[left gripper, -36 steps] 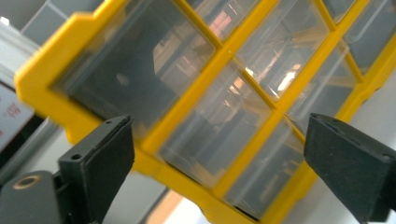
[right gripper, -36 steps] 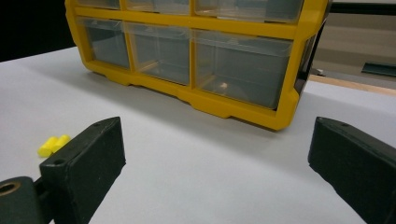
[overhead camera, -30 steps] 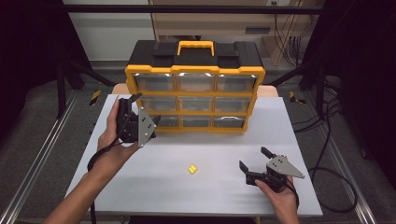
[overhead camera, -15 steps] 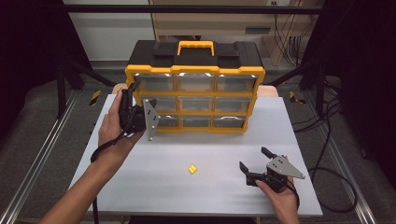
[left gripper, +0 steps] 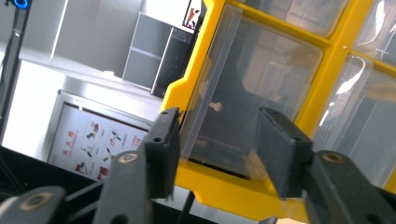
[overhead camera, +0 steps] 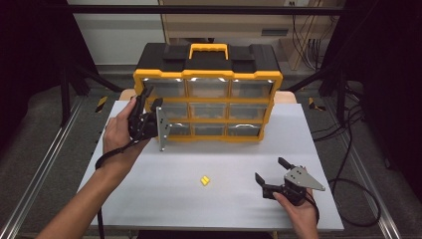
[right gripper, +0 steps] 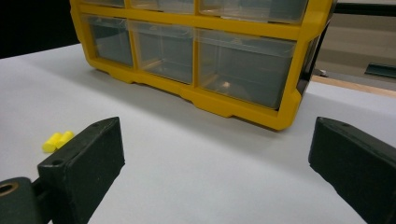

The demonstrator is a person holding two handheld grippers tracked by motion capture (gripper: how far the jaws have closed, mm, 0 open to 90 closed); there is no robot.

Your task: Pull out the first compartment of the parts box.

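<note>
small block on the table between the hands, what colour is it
Yellow; the small block shows best in the high view.

The drawer cabinet [overhead camera: 208, 94] stands upright at the far side of the white worktop [overhead camera: 149, 199], a yellow frame with a black top and a yellow carry handle, its front a grid of three rows of three clear plastic drawers. The clear drawer [left gripper: 243, 107] at the left end of the middle row sits in its yellow frame (whether fully pushed in is hard to tell) and looks dark inside. A small yellow piece [overhead camera: 204, 180] lies alone on the worktop, well in front of the cabinet, near the middle.
</note>
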